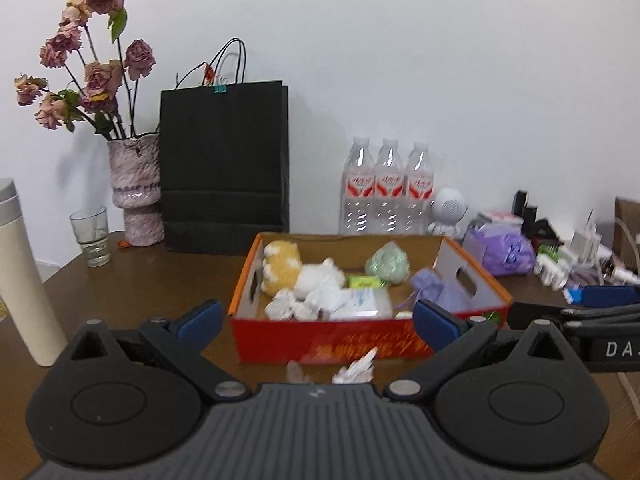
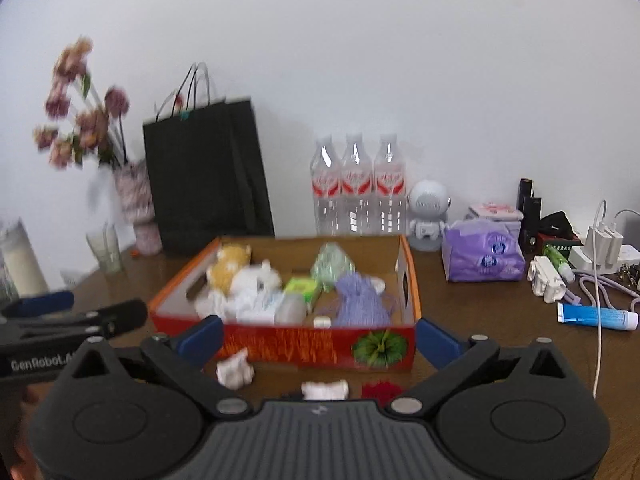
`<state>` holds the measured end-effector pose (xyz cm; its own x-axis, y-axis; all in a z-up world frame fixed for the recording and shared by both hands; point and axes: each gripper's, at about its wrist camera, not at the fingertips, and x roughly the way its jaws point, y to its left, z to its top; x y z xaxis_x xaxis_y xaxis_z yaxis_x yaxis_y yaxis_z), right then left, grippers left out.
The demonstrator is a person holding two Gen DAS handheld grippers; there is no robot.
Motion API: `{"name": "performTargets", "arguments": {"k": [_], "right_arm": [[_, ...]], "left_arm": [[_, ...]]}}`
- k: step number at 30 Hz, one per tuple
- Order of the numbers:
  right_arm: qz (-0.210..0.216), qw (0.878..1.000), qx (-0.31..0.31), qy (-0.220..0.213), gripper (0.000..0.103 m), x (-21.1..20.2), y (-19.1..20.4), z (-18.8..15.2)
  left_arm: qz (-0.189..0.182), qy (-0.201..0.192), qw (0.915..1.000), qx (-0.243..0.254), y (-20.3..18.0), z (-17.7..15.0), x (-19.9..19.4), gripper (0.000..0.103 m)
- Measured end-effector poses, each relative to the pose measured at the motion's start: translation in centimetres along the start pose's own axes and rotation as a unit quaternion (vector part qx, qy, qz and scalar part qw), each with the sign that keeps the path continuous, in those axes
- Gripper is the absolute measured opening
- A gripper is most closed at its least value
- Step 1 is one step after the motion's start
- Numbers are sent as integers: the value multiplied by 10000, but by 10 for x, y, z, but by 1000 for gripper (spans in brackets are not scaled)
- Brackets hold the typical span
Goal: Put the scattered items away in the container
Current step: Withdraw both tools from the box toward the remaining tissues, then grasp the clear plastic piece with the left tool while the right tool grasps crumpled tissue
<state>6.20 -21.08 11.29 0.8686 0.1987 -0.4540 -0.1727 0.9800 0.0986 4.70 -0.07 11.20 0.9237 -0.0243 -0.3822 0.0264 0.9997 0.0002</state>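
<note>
Box of collected items centred on brown table, both grippers held wide and empty in front of it.

Left gripper and right gripper are seen with blue pads spread wide, nothing between them. Plush toys, lilac pouch and crumpled tissues are already piled inside the box. Loose tissue wads and a red scrap are left on the table at 6 o'clock of the box, just beside its front wall. Blue tube lies at 3 o'clock, well apart.
</note>
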Motion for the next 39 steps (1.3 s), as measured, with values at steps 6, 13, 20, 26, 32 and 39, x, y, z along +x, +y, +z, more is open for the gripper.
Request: {"name": "performTargets", "arguments": {"k": [6, 13, 20, 26, 32, 39], "right_arm": [[136, 9999, -32, 47, 102, -13, 8, -48], [88, 9997, 47, 210, 102, -49, 12, -95], [202, 9984, 455, -264, 103, -112, 1, -159], [-28, 9998, 5, -200, 102, -129, 7, -186], [536, 9983, -73, -235, 86, -80, 11, -138], [1166, 9929, -76, 200, 75, 39, 35, -69]], "left_arm": [[152, 231, 9995, 122, 9, -49, -15, 103], [-67, 442, 9990, 2, 7, -103, -63, 103], [212, 649, 9975, 204, 10, -159, -107, 103], [293, 662, 9974, -14, 27, -155, -109, 103], [185, 152, 9994, 235, 27, -102, -48, 91], [217, 479, 9950, 844, 11, -73, 62, 78]]}}
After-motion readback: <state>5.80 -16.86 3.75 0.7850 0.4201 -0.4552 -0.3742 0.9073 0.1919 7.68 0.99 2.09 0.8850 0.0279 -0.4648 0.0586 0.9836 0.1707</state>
